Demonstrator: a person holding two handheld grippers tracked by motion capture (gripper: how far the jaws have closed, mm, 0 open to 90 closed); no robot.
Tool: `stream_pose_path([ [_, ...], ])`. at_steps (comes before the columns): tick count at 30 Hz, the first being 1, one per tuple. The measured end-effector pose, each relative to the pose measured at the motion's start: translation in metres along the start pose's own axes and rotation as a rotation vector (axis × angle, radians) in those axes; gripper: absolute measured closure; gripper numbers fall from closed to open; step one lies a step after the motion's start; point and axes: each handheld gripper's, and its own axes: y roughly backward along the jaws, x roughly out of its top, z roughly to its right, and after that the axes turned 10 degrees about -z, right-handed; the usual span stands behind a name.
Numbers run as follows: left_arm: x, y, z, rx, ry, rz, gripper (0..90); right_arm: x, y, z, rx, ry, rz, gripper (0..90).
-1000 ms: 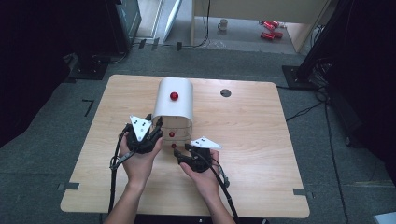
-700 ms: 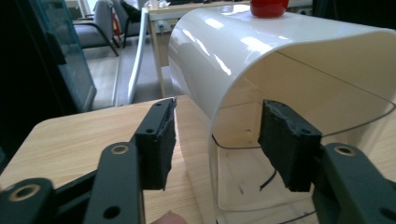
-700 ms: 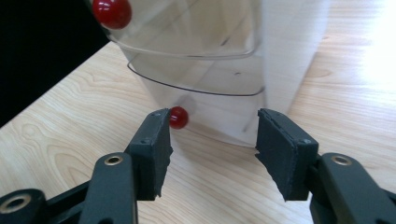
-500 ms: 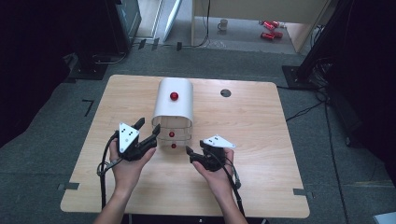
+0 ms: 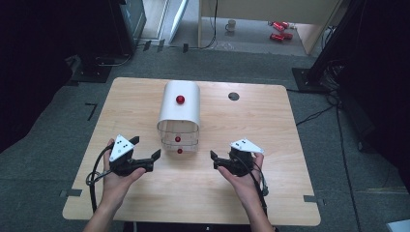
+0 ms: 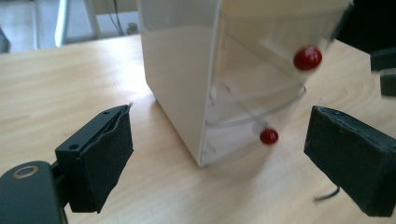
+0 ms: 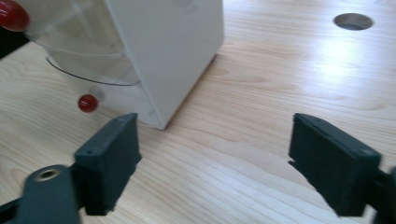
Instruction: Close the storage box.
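From above, both hands have drawn back from the drawer unit (image 5: 179,116), which stands mid-counter (image 5: 270,140); left gripper (image 5: 145,153) and right gripper (image 5: 218,160) flank it, apart from it, so the drawer work looks finished. Left gripper view: jaws just opened, spread, empty; unit's top cut off. Right gripper view: jaws likewise spread, empty; red knob (image 7: 88,103) blurred.
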Motion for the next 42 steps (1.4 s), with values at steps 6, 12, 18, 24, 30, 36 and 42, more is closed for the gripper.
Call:
stream_pose_path([
  [6, -0.026, 0.010, -0.014, -0.024, -0.032, -0.045, 0.0, -0.006, 0.010, 0.016, -0.044, 0.007, -0.023, 4.7],
  [12, -0.049, 0.020, -0.036, 0.004, 0.009, -0.085, 0.0, -0.017, 0.019, 0.033, -0.057, 0.036, -0.045, 0.0],
  [18, -0.073, 0.026, -0.055, 0.041, 0.021, -0.147, 0.0, -0.033, 0.033, 0.057, -0.098, 0.044, -0.064, 0.0],
  [24, -0.091, 0.029, -0.073, 0.079, -0.001, -0.223, 0.0, -0.047, 0.044, 0.084, -0.154, 0.017, -0.075, 0.0],
  [30, -0.098, 0.033, -0.082, 0.082, 0.006, -0.236, 0.0, -0.060, 0.050, 0.104, -0.195, 0.002, -0.096, 0.0],
  [36, -0.110, 0.032, -0.092, 0.082, 0.031, -0.291, 0.0, -0.079, 0.055, 0.126, -0.233, -0.027, -0.132, 0.0],
  [42, -0.107, 0.025, -0.089, 0.130, 0.049, -0.341, 0.0, -0.098, 0.055, 0.142, -0.265, -0.037, -0.199, 0.0],
])
